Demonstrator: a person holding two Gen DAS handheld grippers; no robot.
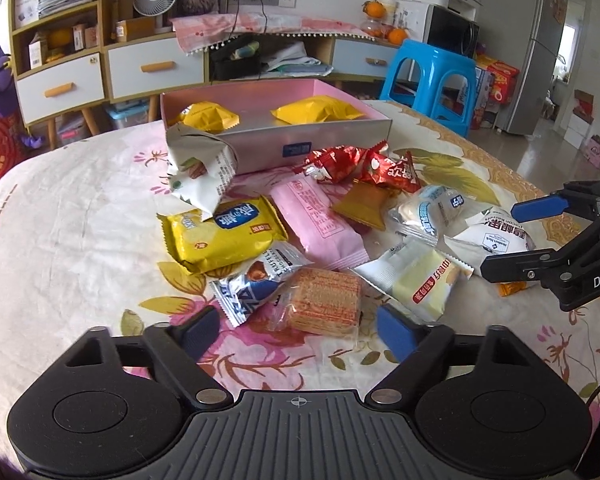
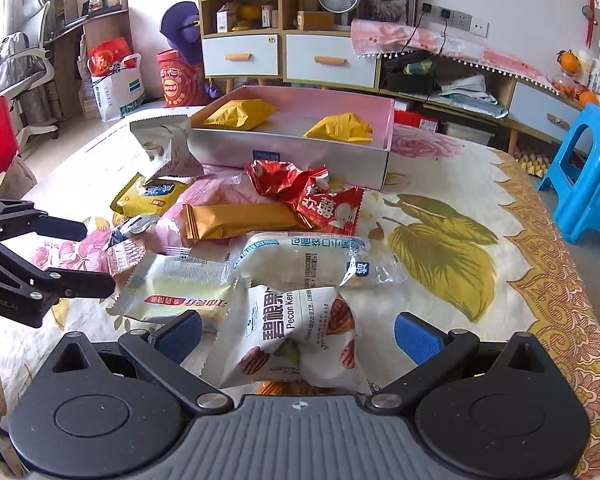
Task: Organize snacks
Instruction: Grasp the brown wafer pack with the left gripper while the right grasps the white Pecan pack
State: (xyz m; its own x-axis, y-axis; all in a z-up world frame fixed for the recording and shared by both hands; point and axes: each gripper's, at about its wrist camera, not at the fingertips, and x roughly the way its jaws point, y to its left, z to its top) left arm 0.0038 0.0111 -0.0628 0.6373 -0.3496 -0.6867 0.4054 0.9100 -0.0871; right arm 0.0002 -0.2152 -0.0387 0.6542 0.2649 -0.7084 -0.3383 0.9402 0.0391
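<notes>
A table [image 1: 60,240] under a floral cloth carries everything, with a pink-lined box [image 1: 276,140] at its far side holding two yellow packets [image 1: 316,109], one toward each end and well apart. A crumpled silver-white bag [image 1: 200,168] leans against the box's near left corner. In front of the box lies a loose heap of snacks: a yellow biscuit pack [image 1: 220,236], a pink wafer pack [image 1: 320,220] just beside it, red candy wrappers [image 1: 360,166] near the box wall, and a pecan kernel pouch [image 2: 296,344] at the near right. The left gripper [image 1: 296,328] hangs low over the table with its jaws apart, a clear-wrapped wafer block [image 1: 324,300] between its blue pads but not pressed. The right gripper [image 2: 298,336] also stands apart, its pads on either side of the pecan kernel pouch without clamping it.
</notes>
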